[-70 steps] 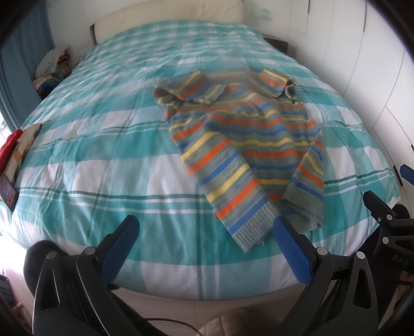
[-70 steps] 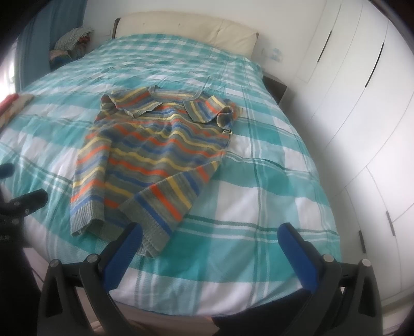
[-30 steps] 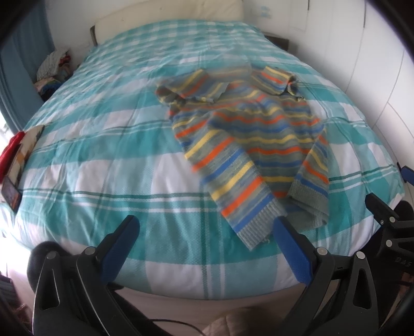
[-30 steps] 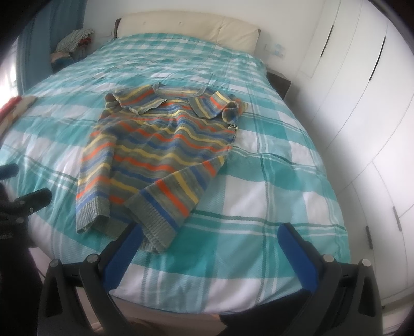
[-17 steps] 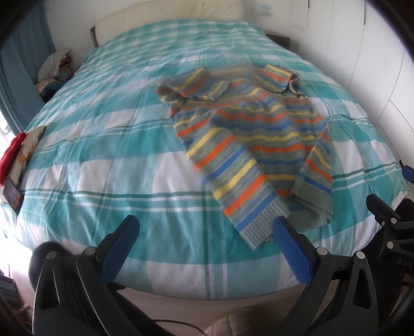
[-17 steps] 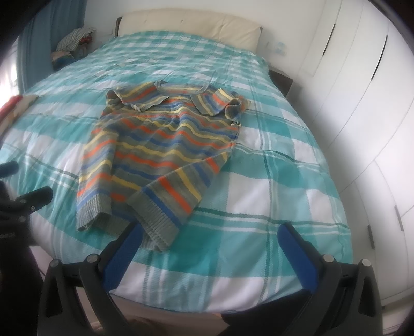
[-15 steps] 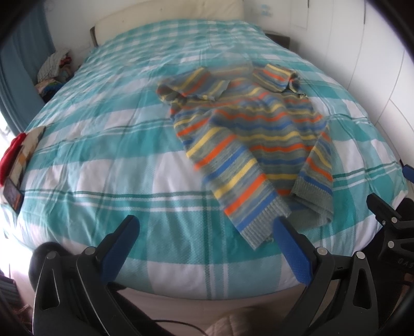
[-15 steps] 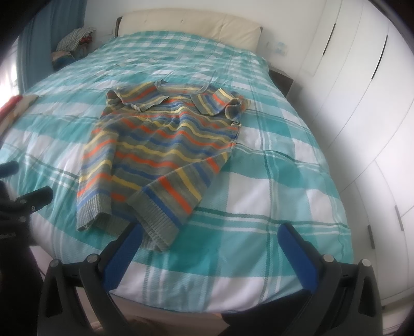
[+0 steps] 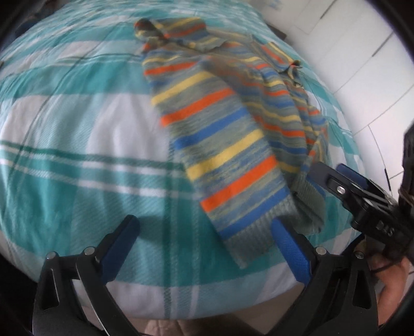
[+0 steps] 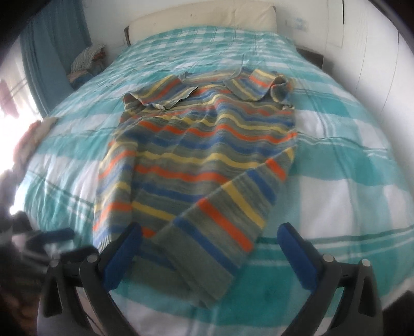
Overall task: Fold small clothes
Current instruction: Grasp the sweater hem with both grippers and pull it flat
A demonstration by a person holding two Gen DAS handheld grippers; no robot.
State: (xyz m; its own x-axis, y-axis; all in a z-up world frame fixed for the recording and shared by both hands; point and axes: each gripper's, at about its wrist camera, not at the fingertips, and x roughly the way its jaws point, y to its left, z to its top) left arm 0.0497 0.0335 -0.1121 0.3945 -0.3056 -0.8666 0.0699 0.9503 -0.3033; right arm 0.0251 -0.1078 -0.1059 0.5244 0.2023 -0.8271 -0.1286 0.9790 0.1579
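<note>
A small striped sweater (image 10: 207,144), grey with orange, yellow and blue bands, lies flat on the teal and white checked bed (image 10: 349,155), both sleeves folded across its front. My right gripper (image 10: 209,245) is open low over the near edge, with a sleeve cuff (image 10: 204,274) lying between its fingers. My left gripper (image 9: 204,232) is also open and holds nothing; the sweater (image 9: 227,129) has its sleeve cuff (image 9: 245,235) just inside the right finger (image 9: 289,248). In the left wrist view the right gripper (image 9: 333,173) reaches in over the hem.
White wardrobe doors (image 10: 375,51) run along the bed's right side. A cream headboard (image 10: 207,20) closes the far end. A pile of clothes (image 10: 88,59) and a blue curtain (image 10: 51,51) sit at the far left. A hand (image 9: 388,274) holds the right gripper.
Both grippers have moved forward and down to the sweater's near edge, which now fills the views. The right gripper has swung left over the sleeve. The sweater lies as before.
</note>
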